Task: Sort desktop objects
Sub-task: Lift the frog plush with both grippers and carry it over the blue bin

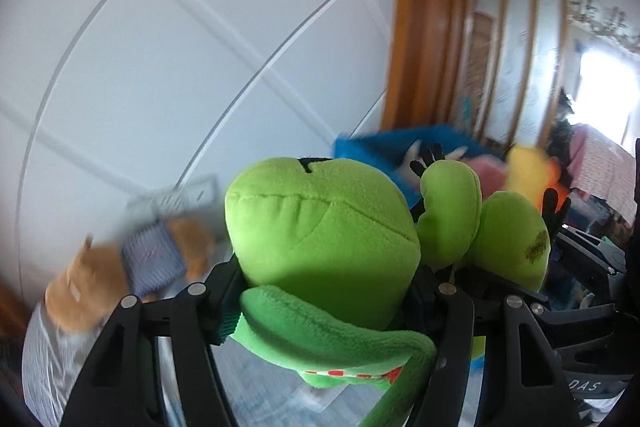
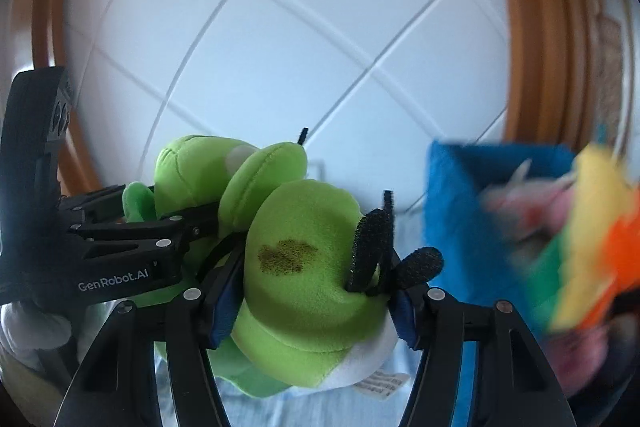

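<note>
A bright green plush frog (image 1: 320, 227) hangs in the air between both grippers, in front of a white tiled wall. My left gripper (image 1: 326, 291) is shut on its big rounded head, one pad on each side, and a limp green limb droops over the jaws. My right gripper (image 2: 314, 283) is shut on another rounded green part of the frog (image 2: 304, 267), which bears a dark stain and black fuzzy lashes (image 2: 372, 243). In the right wrist view the left gripper (image 2: 180, 223) clamps the frog from the left side.
A blue fabric bin (image 2: 460, 219) holds pink, yellow and orange soft toys (image 2: 588, 227) just right of the frog. A blurred tan plush with blue striped cloth (image 1: 152, 251) lies lower left. A wooden door frame (image 1: 424, 27) stands behind the bin.
</note>
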{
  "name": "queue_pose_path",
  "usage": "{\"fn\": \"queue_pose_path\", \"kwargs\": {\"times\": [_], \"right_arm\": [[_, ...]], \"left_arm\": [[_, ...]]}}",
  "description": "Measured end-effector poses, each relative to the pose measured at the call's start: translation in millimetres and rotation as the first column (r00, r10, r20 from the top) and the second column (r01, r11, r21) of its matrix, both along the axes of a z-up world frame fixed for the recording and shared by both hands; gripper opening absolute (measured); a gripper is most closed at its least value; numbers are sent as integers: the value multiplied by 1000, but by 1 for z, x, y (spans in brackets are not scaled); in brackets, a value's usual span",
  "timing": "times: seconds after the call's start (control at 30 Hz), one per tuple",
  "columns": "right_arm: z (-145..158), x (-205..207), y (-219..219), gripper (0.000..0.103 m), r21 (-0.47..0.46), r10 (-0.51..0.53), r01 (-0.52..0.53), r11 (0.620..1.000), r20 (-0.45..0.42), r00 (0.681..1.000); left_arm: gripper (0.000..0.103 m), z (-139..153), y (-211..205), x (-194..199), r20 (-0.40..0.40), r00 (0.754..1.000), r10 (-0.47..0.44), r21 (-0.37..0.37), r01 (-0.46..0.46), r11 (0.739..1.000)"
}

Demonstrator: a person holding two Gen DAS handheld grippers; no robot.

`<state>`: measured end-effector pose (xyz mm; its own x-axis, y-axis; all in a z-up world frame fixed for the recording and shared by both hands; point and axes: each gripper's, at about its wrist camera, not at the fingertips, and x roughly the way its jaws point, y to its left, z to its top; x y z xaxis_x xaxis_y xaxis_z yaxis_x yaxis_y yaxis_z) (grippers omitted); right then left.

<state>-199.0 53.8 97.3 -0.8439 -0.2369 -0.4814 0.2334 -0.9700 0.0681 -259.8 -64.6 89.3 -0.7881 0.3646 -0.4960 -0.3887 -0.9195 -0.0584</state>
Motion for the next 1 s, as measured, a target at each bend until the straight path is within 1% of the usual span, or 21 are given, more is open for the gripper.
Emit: {"fn": "queue_pose_path", "kwargs": {"times": [0.07,0.17,0.27,0.3,0.33,0.4,0.47,0.53,0.6,0.63,0.7,0.77,0.83,0.87,0.93,0.97,1.0], "right_arm": [[33,5,29,61,25,-30,32,999,-56,998],[82,9,77,61,53,-63,71,996,-142,988],[130,2,134,61,90,-82,105,990,-225,971],[145,-4,154,60,104,-85,114,988,-249,965],[155,-12,173,59,115,-86,119,986,-258,962],[162,-35,210,59,129,-86,118,985,-233,969],[152,-64,243,59,138,-88,114,984,-179,980],[126,-97,278,59,113,-100,110,987,-96,990],[93,-125,306,59,77,-104,103,992,9,995],[77,-137,316,59,66,-103,99,993,57,993],[39,-160,333,59,35,-88,84,996,159,983],[13,-174,344,59,-24,-55,61,998,219,974],[1,-180,349,60,-81,-32,54,995,248,968],[-1,-180,349,61,-99,-19,45,994,251,968],[1,-180,345,70,-99,-15,40,994,244,970],[5,-179,343,72,-94,-16,40,995,238,971],[8,-177,341,72,-88,-20,41,995,232,972]], "left_arm": [[64,31,37,-3,-51,998,-35,11,35,999],[64,78,99,-10,-136,987,-84,33,89,995],[64,112,159,-26,-195,976,-101,58,114,992],[64,119,180,-35,-204,974,-103,60,117,991],[64,121,198,-46,-196,975,-106,53,119,991],[64,113,235,-75,-155,982,-104,34,111,993],[65,88,269,-109,-77,992,-102,12,103,995],[65,58,300,-141,18,995,-95,-13,95,995],[65,15,323,-173,133,989,-72,-64,81,995],[65,0,329,-183,169,984,-57,-92,74,993],[70,-27,338,-202,232,972,-22,-145,57,988],[76,-37,338,-210,256,967,3,-179,44,983],[80,-37,333,-213,259,965,27,-198,26,980],[82,-35,329,-212,258,966,36,-200,17,980],[87,-31,320,-209,249,967,52,-197,-2,980],[94,-25,318,-206,240,969,55,-189,-9,982],[103,-19,315,-201,230,971,59,-181,-17,983]]}}
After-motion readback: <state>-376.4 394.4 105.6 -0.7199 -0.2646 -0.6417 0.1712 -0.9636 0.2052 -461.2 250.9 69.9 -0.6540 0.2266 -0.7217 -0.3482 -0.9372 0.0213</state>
